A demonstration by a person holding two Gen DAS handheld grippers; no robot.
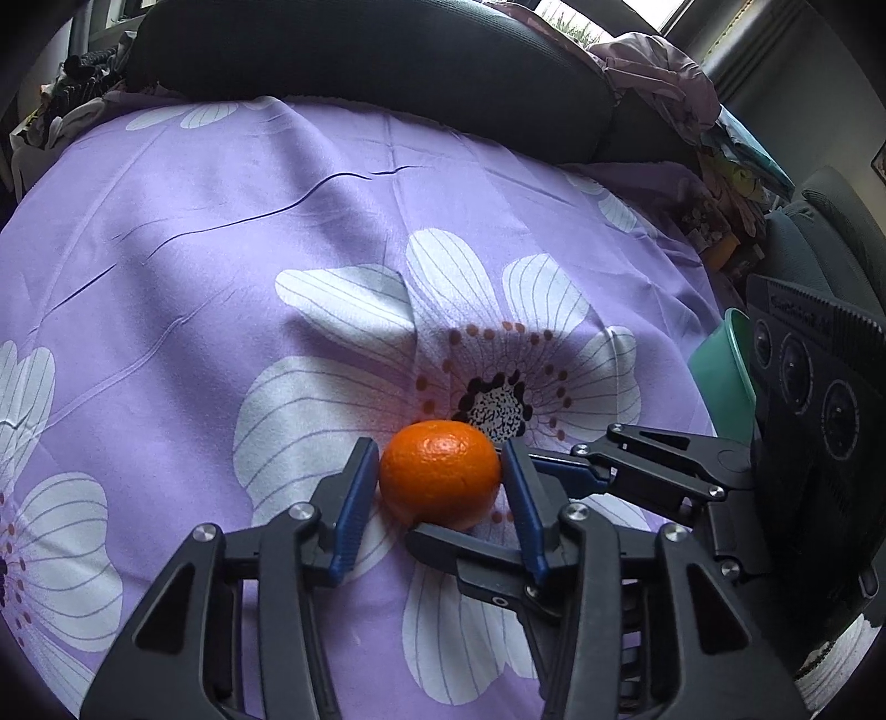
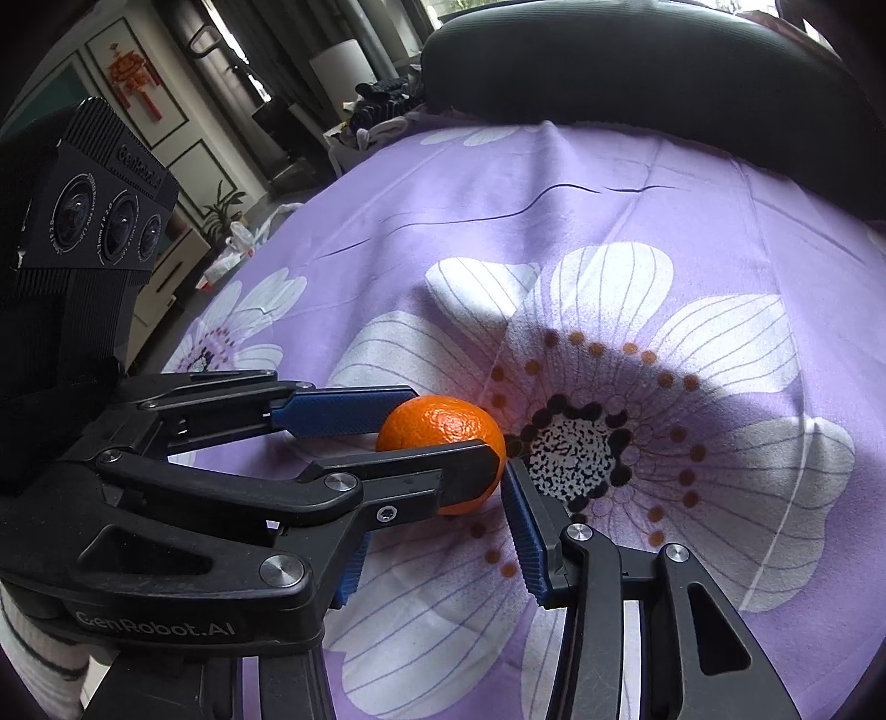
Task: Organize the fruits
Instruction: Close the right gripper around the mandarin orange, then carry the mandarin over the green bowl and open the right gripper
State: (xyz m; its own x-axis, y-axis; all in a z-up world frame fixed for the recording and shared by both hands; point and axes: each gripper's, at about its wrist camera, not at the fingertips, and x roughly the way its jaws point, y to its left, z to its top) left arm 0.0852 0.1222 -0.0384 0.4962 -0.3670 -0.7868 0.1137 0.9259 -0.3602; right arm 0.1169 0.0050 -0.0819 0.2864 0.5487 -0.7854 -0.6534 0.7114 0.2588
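Note:
An orange mandarin (image 1: 440,473) lies on the purple flowered cloth (image 1: 221,249), beside the big flower's dark centre. My left gripper (image 1: 440,459) has its blue pads on both sides of the fruit, touching it. My right gripper (image 1: 554,498) comes in from the right, its fingers wide apart around the same fruit. In the right wrist view the mandarin (image 2: 437,426) sits between the left gripper's (image 2: 448,426) fingers, which cross in front of my right gripper (image 2: 443,471). The right gripper's right pad (image 2: 526,531) is beside the fruit; its left finger is hidden.
A green bowl (image 1: 722,360) stands at the cloth's right edge behind the right gripper's camera housing. A dark chair back (image 1: 387,50) rises along the far edge (image 2: 637,66). Piles of clothes (image 1: 664,83) lie at the back right.

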